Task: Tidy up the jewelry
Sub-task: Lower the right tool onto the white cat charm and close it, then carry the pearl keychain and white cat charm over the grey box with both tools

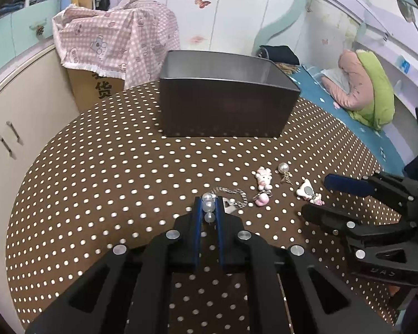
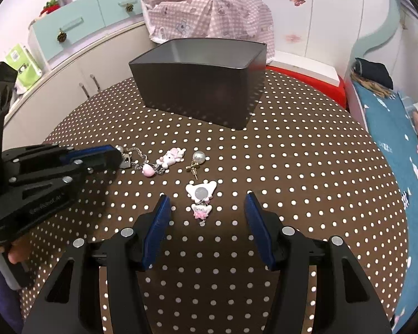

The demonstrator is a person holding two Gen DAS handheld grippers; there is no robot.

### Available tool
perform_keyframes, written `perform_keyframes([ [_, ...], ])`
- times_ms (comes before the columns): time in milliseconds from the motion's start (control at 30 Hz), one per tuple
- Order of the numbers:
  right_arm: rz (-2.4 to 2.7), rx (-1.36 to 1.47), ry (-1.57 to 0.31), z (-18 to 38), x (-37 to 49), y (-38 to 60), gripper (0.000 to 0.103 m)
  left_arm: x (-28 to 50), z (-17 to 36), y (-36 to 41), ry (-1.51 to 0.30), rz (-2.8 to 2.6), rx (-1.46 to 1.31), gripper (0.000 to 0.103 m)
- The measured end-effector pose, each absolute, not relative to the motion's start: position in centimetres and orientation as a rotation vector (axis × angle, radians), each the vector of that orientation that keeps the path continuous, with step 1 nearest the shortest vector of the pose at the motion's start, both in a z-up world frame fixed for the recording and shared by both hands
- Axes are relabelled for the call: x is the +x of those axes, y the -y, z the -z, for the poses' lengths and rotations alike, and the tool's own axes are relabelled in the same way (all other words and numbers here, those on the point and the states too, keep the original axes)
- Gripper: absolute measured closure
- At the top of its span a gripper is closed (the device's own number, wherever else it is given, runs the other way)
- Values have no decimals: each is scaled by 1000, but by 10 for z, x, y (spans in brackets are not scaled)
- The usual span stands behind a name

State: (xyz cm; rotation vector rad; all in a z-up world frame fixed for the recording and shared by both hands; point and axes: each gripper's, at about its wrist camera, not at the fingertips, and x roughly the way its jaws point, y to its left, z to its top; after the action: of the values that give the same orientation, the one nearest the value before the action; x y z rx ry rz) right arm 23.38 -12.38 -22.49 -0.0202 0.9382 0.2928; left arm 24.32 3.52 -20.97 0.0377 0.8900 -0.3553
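My left gripper point(image 1: 209, 208) is shut on a clear bead string point(image 1: 208, 207) low over the dotted table; it also shows in the right wrist view point(image 2: 112, 153). A silver chain with a pink charm point(image 1: 262, 199) lies just right of it. A pink-white cat charm point(image 1: 264, 177), a pearl earring point(image 1: 283, 168) and a white winged charm point(image 1: 306, 190) lie nearby. My right gripper point(image 2: 206, 203) is open, its fingers either side of the white winged charm point(image 2: 201, 190). A dark metal box point(image 1: 225, 94) stands open at the back of the table.
The round table has a brown cloth with white dots point(image 1: 111, 181). A cardboard box under a pink checked cloth point(image 1: 117, 39) stands behind it. A cream cabinet point(image 1: 16, 117) is at the left, a bed with blue sheet point(image 2: 390, 144) at the right.
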Motion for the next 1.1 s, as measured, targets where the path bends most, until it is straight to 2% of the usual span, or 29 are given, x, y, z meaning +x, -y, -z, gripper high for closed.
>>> perform_keyframes([
  [133,-288,-35,-936,226,235,120,49,242,202,-43,-876,350,20,95],
  [267,-274,-68,-931,226,234,114,59,240,194,-47,-861,346,9,95],
  [400,-280,-85,-937,225,233,112,88,237,184,-50,-843,355,-13,95],
  [633,-294,-99,-908,212,222,112,88,228,159,-48,-796,384,-31,95],
  [1100,-299,-88,-793,150,222,123,88,228,95,-39,-666,430,-7,95],
])
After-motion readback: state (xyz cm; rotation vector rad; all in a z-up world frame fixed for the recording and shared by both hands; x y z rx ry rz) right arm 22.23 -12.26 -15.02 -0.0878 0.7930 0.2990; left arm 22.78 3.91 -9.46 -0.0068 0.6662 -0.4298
